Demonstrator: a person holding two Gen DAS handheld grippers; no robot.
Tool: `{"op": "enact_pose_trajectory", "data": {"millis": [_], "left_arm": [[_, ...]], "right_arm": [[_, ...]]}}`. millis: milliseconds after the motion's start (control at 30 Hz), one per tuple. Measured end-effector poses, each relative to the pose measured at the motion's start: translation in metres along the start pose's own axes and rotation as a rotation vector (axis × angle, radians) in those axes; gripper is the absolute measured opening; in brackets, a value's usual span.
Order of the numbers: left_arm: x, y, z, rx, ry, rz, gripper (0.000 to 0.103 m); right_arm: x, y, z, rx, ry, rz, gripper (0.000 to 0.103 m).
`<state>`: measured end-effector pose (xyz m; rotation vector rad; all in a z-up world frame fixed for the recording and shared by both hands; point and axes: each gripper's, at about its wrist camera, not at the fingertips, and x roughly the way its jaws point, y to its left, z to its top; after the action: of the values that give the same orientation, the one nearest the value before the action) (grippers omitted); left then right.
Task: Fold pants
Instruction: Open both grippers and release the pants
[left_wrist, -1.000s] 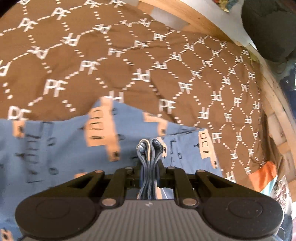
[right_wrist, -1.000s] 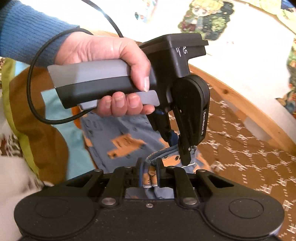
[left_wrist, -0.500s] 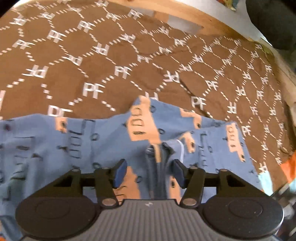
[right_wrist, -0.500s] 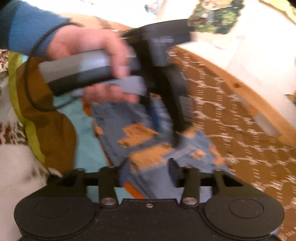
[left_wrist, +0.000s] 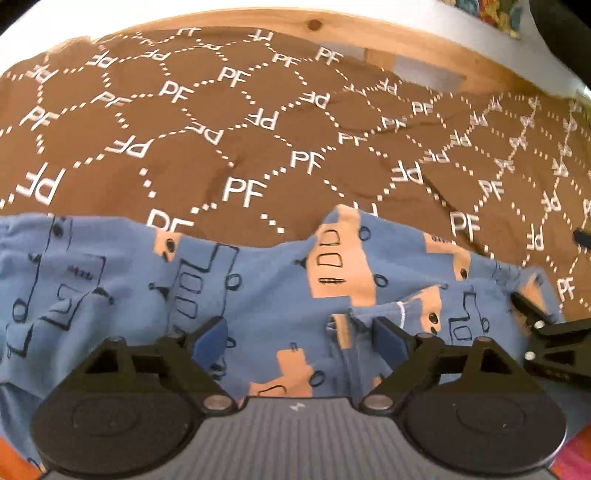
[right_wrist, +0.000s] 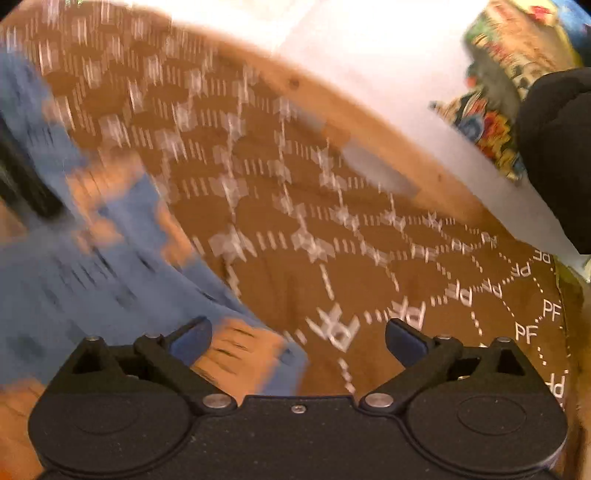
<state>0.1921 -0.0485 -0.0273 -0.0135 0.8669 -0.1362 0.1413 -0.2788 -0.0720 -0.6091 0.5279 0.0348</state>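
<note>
The blue pants (left_wrist: 266, 280) with orange truck prints lie folded on the brown "PF" bedspread (left_wrist: 240, 140). My left gripper (left_wrist: 299, 338) is open just above the near edge of the pants, holding nothing. The right gripper shows at the right edge of the left wrist view (left_wrist: 517, 306), by the pants' right corner. In the right wrist view my right gripper (right_wrist: 297, 338) is open and empty over the pants' corner (right_wrist: 103, 258) and the bedspread (right_wrist: 332, 240); that view is motion-blurred.
A wooden bed frame (left_wrist: 332, 26) and white wall (right_wrist: 369, 55) run along the far side. A dark object (right_wrist: 554, 155) and colourful fabric (right_wrist: 491, 122) sit at the right. Orange cloth shows at the lower left corner (left_wrist: 11, 461).
Both grippers have opened and let go of the pants' bunched edge. The pants now lie flat. The right gripper has swung away to the right.
</note>
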Motion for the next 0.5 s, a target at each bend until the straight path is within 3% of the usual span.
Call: {"op": "enact_pose_trajectory", "data": {"millis": [167,300,433,500], "left_arm": [[-0.017,0.006,-0.004,0.02,-0.013,-0.007,0.091],[-0.05,-0.001,-0.022,0.093,-0.112,-0.036,0.1],[-0.044,-0.014,-0.047,0.198,-0.041,0.027,0.1],[-0.036,-0.012,-0.058,0.195,-0.023,0.055,0.101]], "right_arm": [[-0.02,-0.019,-0.011,0.065,0.022,-0.063,0.1],[-0.071,-0.012,-0.01,0.128,-0.098,0.057,0.102],[-0.084,0.025,-0.013,0.021,-0.081,0.188,0.102],[-0.079,0.041,-0.021,-0.044,-0.066,0.181,0.102]]}}
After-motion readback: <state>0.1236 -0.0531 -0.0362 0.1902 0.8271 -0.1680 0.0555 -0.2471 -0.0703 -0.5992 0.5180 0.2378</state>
